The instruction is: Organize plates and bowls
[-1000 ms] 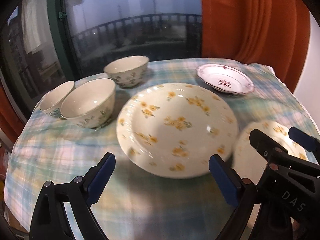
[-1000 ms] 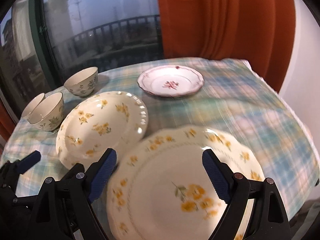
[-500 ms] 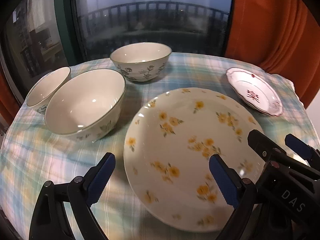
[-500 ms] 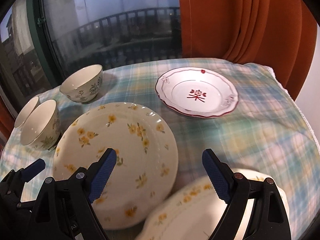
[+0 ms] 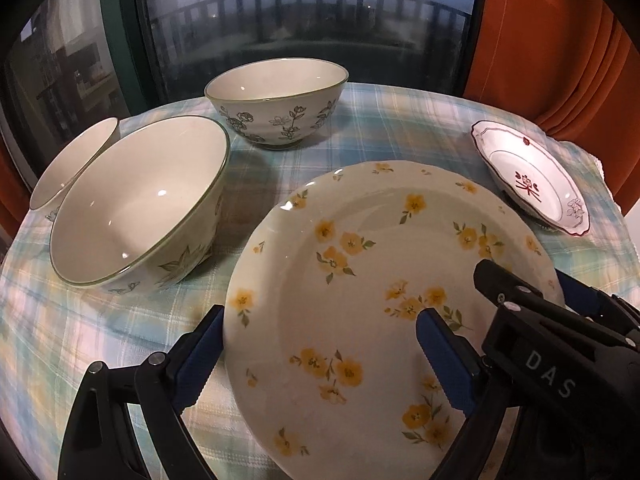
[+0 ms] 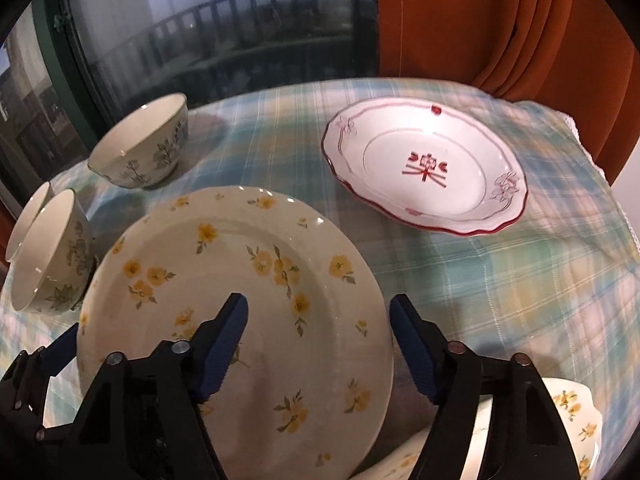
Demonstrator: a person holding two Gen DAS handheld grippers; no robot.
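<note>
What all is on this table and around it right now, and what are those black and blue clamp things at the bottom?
Bowls: three, cream with green-grey leaf and flower prints, on the table's left side; two close together, one farther back near the window.
Yellow-flowered plates: two, cream; a big one in the middle, another partly seen at the near right edge.
Red-patterned plate: one, white with a red rim, far right.
Tablecloth: one, pale blue, green and yellow plaid, covering the table.
Curtain: orange, behind on the right.
Window: dark, a balcony railing outside.
Left tool: black with blue pads, open, straddling the big plate's left rim.
Right tool: same, open, jaws just closing, over that plate's right rim.
</note>
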